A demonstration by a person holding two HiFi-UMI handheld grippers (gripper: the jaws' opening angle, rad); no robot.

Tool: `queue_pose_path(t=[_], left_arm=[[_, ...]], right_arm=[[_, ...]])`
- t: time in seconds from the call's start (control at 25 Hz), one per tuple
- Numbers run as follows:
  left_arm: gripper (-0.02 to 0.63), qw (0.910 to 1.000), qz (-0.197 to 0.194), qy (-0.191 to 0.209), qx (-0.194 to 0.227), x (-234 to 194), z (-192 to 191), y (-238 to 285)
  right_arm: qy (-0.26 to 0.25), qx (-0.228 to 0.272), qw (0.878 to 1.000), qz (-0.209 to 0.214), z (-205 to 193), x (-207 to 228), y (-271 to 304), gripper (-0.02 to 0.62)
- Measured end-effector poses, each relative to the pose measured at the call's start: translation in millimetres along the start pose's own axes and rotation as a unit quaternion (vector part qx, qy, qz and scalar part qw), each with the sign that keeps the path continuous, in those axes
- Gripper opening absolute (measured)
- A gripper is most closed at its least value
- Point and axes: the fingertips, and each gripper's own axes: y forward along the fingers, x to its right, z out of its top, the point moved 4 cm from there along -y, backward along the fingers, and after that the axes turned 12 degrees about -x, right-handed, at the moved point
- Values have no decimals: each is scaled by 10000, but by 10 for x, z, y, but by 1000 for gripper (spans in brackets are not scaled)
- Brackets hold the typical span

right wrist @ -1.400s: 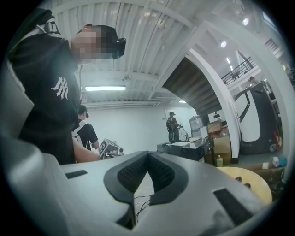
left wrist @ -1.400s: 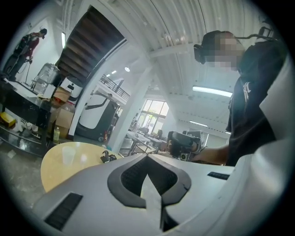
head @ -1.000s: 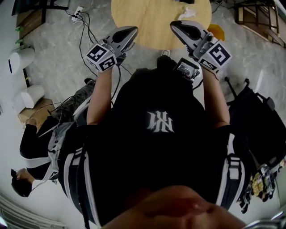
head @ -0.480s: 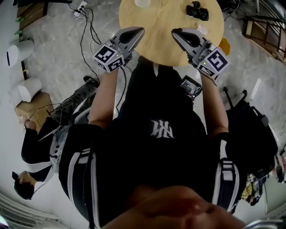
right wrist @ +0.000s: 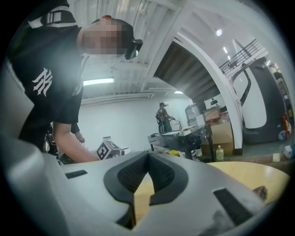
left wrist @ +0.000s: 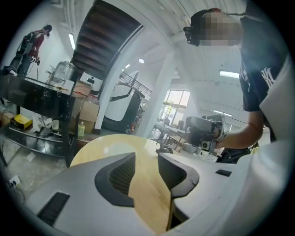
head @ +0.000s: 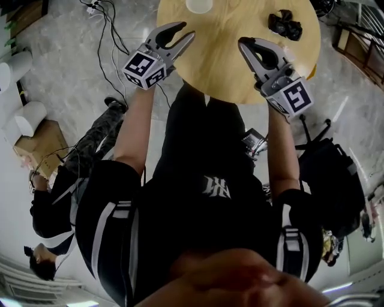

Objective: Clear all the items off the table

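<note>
Left hand-held gripper [head: 185, 31] [left wrist: 146, 156]: jaws partly apart, having just been opening. Nothing lies between them, only bare wood behind the gap. Right hand-held gripper [head: 244, 43] [right wrist: 148, 155]: jaws closed tip to tip, empty. Both are held at the near edge of the round wooden surface [head: 228, 69]. Only the head view shows the items on it together: a white round vessel [head: 199, 5], cut by the picture's top edge, and a black object [head: 285, 24] to the right, well apart from both grippers. The left gripper view shows the black object small beyond its jaws. The right gripper view shows the left gripper's marker cube [right wrist: 108, 150] instead.
</note>
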Motion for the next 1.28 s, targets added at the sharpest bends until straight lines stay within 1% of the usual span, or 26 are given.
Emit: queue_pose_path(t=[0.12,0.2,0.28,0.32,0.4,0.52,0.64,0.76,0.8,0.84,0.96,1.04,1.28], left_arm=[[226,9998,164,92,-56,-180,-49,144],[288,9992,299,238,-93,-278,-40,227],[295,9982,432,390,-151,-364,-31,319],[315,9977,483,431,-188,-402,-33,372],[395,9971,566,436,-256,-469,-36,476],[457,9951,697,596,-377,-549,-23,616],[459,9909,793,961,-501,-564,-17,752],[457,9872,878,1202,-570,-577,-4,857],[440,9863,889,1255,-594,-586,-6,888],[415,9858,891,1287,-612,-596,-12,912],[382,9864,861,1273,-585,-612,-18,935],[330,9871,856,1242,-534,-613,-18,937],[310,9874,832,1237,-532,-626,-6,939]], right_arm=[[45,-29,10000,-24,-163,96,113,3],[37,-83,10000,-6,-263,128,199,3],[11,-145,9999,10,-346,148,272,3],[1,-179,9998,7,-383,160,296,3],[-28,-219,9998,-10,-448,193,319,3],[-75,-150,9998,-53,-501,254,343,3],[-118,-109,9998,-98,-526,271,321,3],[-145,-153,9997,-139,-565,259,279,3],[-145,-182,9996,-153,-586,259,270,3],[-138,-214,9995,-167,-610,261,263,3],[-104,-267,9994,-195,-665,261,242,3],[-78,-248,9994,-214,-677,263,239,3],[-159,-209,9994,-243,-622,260,260,3]])
